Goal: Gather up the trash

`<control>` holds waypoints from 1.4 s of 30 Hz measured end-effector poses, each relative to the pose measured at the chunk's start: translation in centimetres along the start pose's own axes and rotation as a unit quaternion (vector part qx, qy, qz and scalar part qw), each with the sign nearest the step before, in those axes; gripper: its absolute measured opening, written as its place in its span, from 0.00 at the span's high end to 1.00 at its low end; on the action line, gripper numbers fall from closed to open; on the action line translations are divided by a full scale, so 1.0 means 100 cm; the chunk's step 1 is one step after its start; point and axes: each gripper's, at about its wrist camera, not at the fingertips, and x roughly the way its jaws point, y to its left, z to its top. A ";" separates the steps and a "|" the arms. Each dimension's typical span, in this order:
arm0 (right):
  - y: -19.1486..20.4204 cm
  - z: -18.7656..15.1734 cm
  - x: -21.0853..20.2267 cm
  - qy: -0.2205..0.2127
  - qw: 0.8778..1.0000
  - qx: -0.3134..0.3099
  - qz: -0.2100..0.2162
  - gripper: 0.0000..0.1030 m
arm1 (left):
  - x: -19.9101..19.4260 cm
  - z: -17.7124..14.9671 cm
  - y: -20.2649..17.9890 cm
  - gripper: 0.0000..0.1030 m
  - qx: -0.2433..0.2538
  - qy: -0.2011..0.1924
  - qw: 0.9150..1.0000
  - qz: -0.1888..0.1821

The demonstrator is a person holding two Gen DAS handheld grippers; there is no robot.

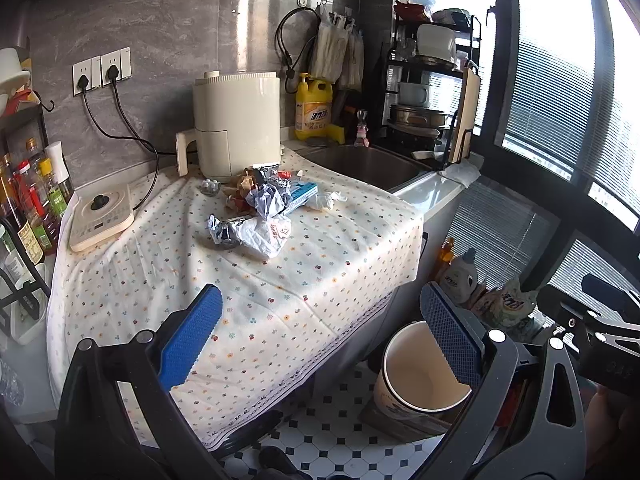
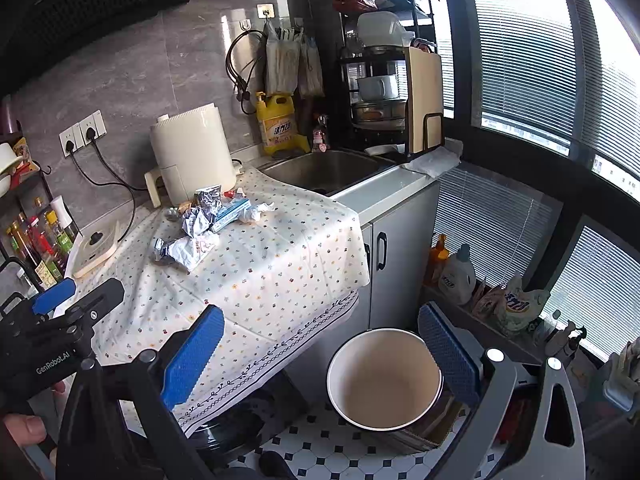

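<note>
On the counter (image 1: 328, 272) we see a pile of trash (image 1: 260, 208), while our left tongs (image 1: 320, 336) and right tongs (image 2: 320, 356) stand apart, holding nothing.

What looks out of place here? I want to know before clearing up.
A heap of crumpled wrappers and a white plastic bag litters the floral tablecloth in front of the air fryer. The bin on the floor holds none.

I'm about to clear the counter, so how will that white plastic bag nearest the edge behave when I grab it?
The white bag looks crumpled and thin, so probably floppy and very light. It may sag or trail when lifted. The foil wrapper appears tucked against it and might drag along.
</note>
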 end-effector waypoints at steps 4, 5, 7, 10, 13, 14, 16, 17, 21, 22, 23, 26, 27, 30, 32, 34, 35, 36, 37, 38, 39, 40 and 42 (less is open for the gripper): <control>-0.002 0.001 0.000 -0.001 1.000 0.000 0.001 0.07 | 0.000 0.000 0.000 0.04 0.001 -0.001 1.000 -0.001; -0.002 0.001 -0.001 -0.001 1.000 0.000 0.001 0.07 | 0.000 0.000 -0.001 0.04 0.002 -0.001 1.000 -0.001; -0.002 0.001 0.000 0.000 1.000 0.000 0.001 0.07 | 0.000 0.001 -0.001 0.04 0.002 -0.001 1.000 0.000; -0.002 0.001 -0.001 -0.001 1.000 -0.001 0.001 0.07 | 0.000 0.001 0.000 0.04 0.000 -0.001 1.000 0.001; -0.001 0.002 -0.001 -0.003 1.000 -0.002 0.001 0.07 | -0.001 0.001 0.001 0.04 -0.001 -0.002 1.000 0.002; -0.001 0.002 -0.001 -0.003 1.000 -0.002 0.001 0.07 | -0.001 0.001 0.001 0.04 -0.001 -0.003 1.000 0.002; -0.001 0.002 -0.001 -0.003 1.000 -0.002 0.001 0.07 | -0.001 0.001 0.001 0.04 -0.001 -0.002 1.000 0.002; -0.001 0.002 -0.001 -0.003 1.000 -0.003 0.001 0.07 | -0.001 0.002 0.002 0.04 -0.002 -0.002 1.000 0.002; -0.001 0.002 -0.001 -0.003 1.000 -0.002 0.001 0.07 | -0.002 0.001 0.002 0.04 -0.001 -0.002 1.000 0.002; -0.001 0.002 -0.001 -0.003 1.000 -0.002 0.001 0.07 | -0.002 0.001 0.002 0.04 -0.001 -0.002 1.000 0.002; -0.001 0.002 0.000 -0.003 1.000 -0.002 0.001 0.07 | -0.002 0.001 0.002 0.04 -0.001 -0.001 1.000 0.002; 0.001 0.004 0.000 -0.003 1.000 0.001 0.001 0.07 | -0.002 0.002 0.003 0.04 -0.001 0.000 1.000 0.004; 0.003 0.004 0.000 -0.004 1.000 0.000 0.002 0.07 | -0.002 0.002 0.004 0.04 0.000 0.000 1.000 0.005; 0.009 0.006 0.004 -0.005 1.000 -0.002 0.008 0.07 | 0.002 0.004 0.011 0.04 -0.004 0.003 1.000 0.010; 0.012 0.007 0.006 -0.005 1.000 -0.003 0.012 0.07 | 0.005 0.004 0.015 0.04 -0.005 0.005 1.000 0.013; 0.015 0.009 0.009 -0.005 1.000 -0.005 0.014 0.07 | 0.008 0.005 0.019 0.04 -0.006 0.006 1.000 0.015; 0.016 0.011 0.010 -0.005 1.000 -0.005 0.015 0.07 | 0.009 0.006 0.021 0.04 -0.007 0.007 1.000 0.015; 0.018 0.011 0.012 -0.005 1.000 -0.005 0.016 0.07 | 0.011 0.007 0.023 0.04 -0.008 0.006 1.000 0.016; 0.020 0.012 0.014 -0.006 1.000 -0.005 0.018 0.07 | 0.012 0.008 0.024 0.04 -0.008 0.006 1.000 0.016; 0.021 0.014 0.016 -0.005 1.000 -0.004 0.021 0.07 | 0.014 0.010 0.026 0.04 -0.008 0.005 1.000 0.017; 0.022 0.016 0.018 -0.006 1.000 -0.004 0.023 0.07 | 0.016 0.011 0.028 0.04 -0.008 0.005 1.000 0.017; 0.024 0.017 0.020 -0.007 1.000 -0.004 0.026 0.07 | 0.018 0.012 0.029 0.04 -0.009 0.005 1.000 0.018; 0.029 0.021 0.026 -0.006 1.000 -0.008 0.028 0.07 | 0.023 0.015 0.033 0.04 -0.010 0.007 1.000 0.019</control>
